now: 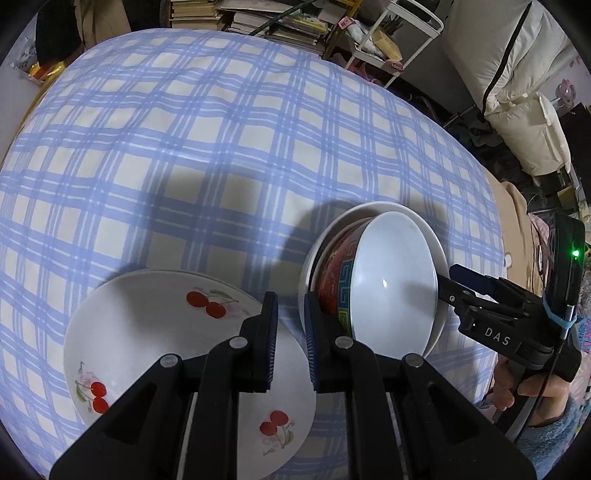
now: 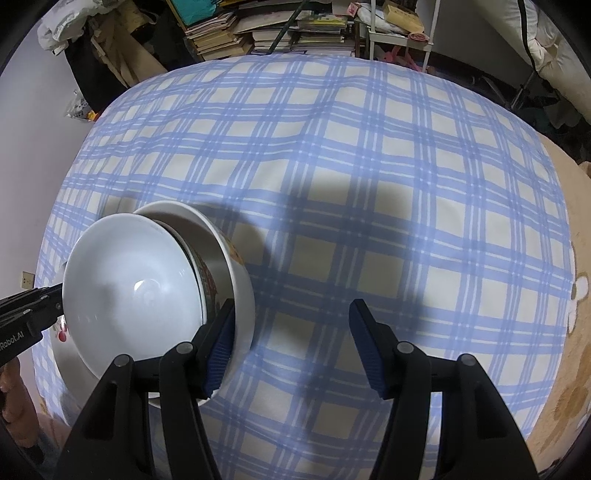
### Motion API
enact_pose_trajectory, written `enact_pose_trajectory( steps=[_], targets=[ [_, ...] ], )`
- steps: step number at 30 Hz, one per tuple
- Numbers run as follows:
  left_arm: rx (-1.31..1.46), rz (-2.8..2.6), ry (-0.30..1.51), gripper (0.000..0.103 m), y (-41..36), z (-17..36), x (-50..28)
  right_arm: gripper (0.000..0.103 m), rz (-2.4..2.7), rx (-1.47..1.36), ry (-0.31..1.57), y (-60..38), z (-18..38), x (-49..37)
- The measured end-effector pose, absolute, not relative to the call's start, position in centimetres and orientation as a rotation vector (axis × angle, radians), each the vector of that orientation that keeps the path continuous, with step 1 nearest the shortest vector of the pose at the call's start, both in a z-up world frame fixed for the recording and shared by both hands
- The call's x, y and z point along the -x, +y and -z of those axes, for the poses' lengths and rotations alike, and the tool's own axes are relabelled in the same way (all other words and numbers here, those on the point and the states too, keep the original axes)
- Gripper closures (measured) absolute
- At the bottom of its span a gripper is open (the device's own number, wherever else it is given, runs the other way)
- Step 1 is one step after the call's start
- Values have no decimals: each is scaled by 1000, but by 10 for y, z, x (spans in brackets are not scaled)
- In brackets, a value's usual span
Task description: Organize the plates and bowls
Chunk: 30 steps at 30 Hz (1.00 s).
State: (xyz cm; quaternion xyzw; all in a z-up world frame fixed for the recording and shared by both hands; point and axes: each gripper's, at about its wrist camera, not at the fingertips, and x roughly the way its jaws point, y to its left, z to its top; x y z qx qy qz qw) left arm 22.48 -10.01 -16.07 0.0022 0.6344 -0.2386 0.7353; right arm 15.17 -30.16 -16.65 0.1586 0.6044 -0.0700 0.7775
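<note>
A white plate with red cherries [image 1: 155,343] lies on the checked cloth at the lower left of the left wrist view. Beside it a red patterned bowl [image 1: 338,280] sits nested in a larger white bowl [image 1: 430,236]; both show in the right wrist view [image 2: 210,284] [image 2: 240,295]. My left gripper [image 1: 291,339] is open a little, empty, its right finger against the stack's left side over the plate's edge. My right gripper [image 2: 291,350] is open wide, its left finger [image 2: 219,350] touching the stack's right side. It shows as a black tool [image 1: 491,314] in the left view.
The blue and white checked cloth [image 1: 221,147] covers a soft, wide surface. Stacks of books [image 2: 236,33] and a white rack [image 1: 388,33] stand beyond its far edge. A beige blanket [image 2: 561,369] lies at the right. A white padded bundle [image 1: 517,92] is at the far right.
</note>
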Motion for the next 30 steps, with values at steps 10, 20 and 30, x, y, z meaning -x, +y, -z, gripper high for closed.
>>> enact_pose_trajectory(
  steps=[10,20,30],
  targets=[
    [-26,499,1396,90,-100,161,-225,38,152,-350,1306,-302,167,-151],
    [6,492,1405,92,-98,164,-228,37,158,-315,1295,-298,165,-156],
    [65,517,1459,96,-99,174,-233,38,162,-297,1278,-296,165,-164]
  ],
)
